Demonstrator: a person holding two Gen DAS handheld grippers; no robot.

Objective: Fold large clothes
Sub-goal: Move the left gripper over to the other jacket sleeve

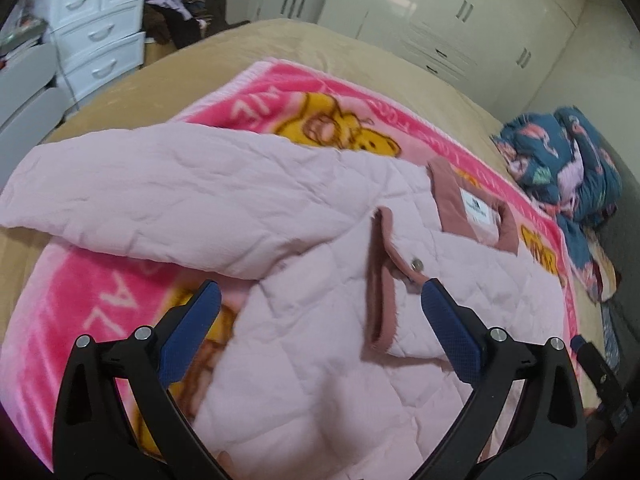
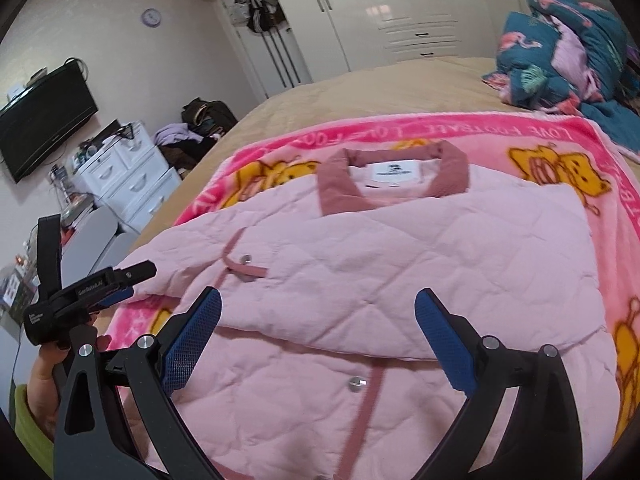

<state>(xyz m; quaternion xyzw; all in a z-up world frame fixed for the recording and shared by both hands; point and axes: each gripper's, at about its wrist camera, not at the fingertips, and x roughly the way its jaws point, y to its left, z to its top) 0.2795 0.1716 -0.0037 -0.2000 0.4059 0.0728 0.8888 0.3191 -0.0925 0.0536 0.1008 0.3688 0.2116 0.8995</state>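
A pale pink quilted jacket [image 1: 312,216] [image 2: 420,240] with a dusty-rose collar [image 2: 452,168] and a white label lies on a pink cartoon-bear blanket [image 1: 76,300] [image 2: 560,168]. In the right wrist view one side panel is folded over the front. In the left wrist view a sleeve [image 1: 140,184] lies across toward the left. My left gripper [image 1: 320,284] hovers open above the jacket's front, nothing between its blue pads. It also shows as the left gripper [image 2: 120,284] held by a hand at the left of the right wrist view. My right gripper [image 2: 319,294] stands open over the folded panel's near edge, holding nothing.
The blanket lies on a tan bed [image 1: 280,40] [image 2: 360,92]. A heap of blue flamingo-print bedding [image 1: 560,152] [image 2: 560,40] sits at the bed's right. White drawers [image 1: 96,40] [image 2: 128,176], a clothes pile [image 1: 188,12], wardrobes [image 2: 400,12] and a wall TV [image 2: 44,116] stand beyond.
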